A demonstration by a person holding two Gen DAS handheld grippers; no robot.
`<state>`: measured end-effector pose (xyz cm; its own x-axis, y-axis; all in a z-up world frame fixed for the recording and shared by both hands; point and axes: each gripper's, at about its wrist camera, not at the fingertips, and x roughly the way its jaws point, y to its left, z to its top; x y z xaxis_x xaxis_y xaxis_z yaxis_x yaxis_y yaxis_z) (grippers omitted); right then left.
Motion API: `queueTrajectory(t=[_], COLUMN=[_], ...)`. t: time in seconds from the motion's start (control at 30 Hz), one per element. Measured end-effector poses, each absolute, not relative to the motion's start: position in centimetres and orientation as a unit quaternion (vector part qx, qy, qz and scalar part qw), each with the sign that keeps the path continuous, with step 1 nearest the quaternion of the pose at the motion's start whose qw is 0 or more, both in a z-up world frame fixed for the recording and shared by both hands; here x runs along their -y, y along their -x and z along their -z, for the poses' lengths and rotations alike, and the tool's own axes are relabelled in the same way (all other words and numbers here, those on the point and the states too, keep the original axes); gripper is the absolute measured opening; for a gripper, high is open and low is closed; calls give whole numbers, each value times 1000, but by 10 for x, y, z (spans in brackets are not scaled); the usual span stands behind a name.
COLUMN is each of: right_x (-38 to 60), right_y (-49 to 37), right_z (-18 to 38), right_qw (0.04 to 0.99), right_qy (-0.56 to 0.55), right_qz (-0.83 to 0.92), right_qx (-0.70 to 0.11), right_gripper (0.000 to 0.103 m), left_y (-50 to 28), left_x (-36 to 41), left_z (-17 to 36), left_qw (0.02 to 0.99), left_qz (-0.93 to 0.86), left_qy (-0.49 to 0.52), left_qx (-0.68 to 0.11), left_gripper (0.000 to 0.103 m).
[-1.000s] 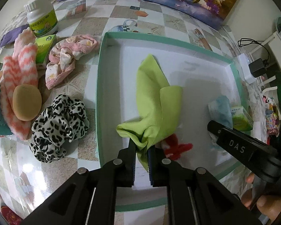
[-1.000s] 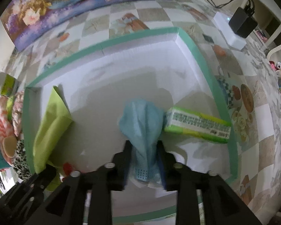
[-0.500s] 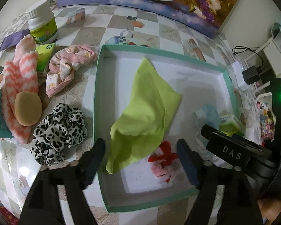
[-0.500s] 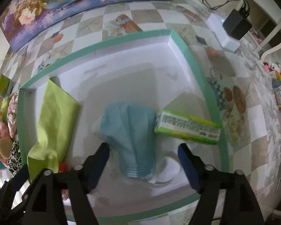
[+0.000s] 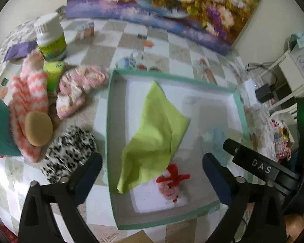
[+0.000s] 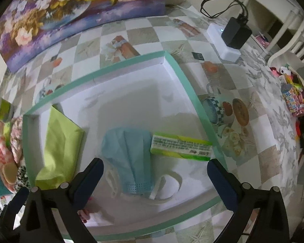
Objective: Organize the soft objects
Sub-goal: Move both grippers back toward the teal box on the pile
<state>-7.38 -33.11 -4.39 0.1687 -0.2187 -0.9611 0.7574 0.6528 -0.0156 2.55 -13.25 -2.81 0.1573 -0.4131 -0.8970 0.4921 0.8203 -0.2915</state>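
The green cloth (image 5: 154,133) lies loosely folded in the left half of the teal-rimmed box (image 5: 109,121), and the blue face mask (image 6: 129,158) lies mid-box, touching a green tissue pack (image 6: 180,147). Both tongs have just been opening: the left gripper (image 5: 152,172) and right gripper (image 6: 155,178) stand wide with nothing pinched. A small red-and-pink item (image 5: 171,184), perhaps a hair tie, sits beside the cloth. To finish this release well, lift both grippers straight up clear of the fabric, then go for 1 of the pieces outside, such as the leopard scrunchie (image 5: 69,151).
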Motion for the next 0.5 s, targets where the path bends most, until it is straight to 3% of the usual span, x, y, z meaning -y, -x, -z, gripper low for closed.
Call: queueTrajectory(t=[0.23,0.5], right_x=[316,277], right_y=[68,39], right_z=[22,5], right_qw=[751,791], right_qy=[-261,-238], right_qz=[317,257], right_qx=[-517,-502], right_gripper=[103,103], left_y=[-30,-57], left_x=[120,88], left_z=[-12,-34], left_qw=[803,814], left_qz=[308,268], left_qy=[-19,20], left_qx=[-509,-515], left_gripper=[102,103])
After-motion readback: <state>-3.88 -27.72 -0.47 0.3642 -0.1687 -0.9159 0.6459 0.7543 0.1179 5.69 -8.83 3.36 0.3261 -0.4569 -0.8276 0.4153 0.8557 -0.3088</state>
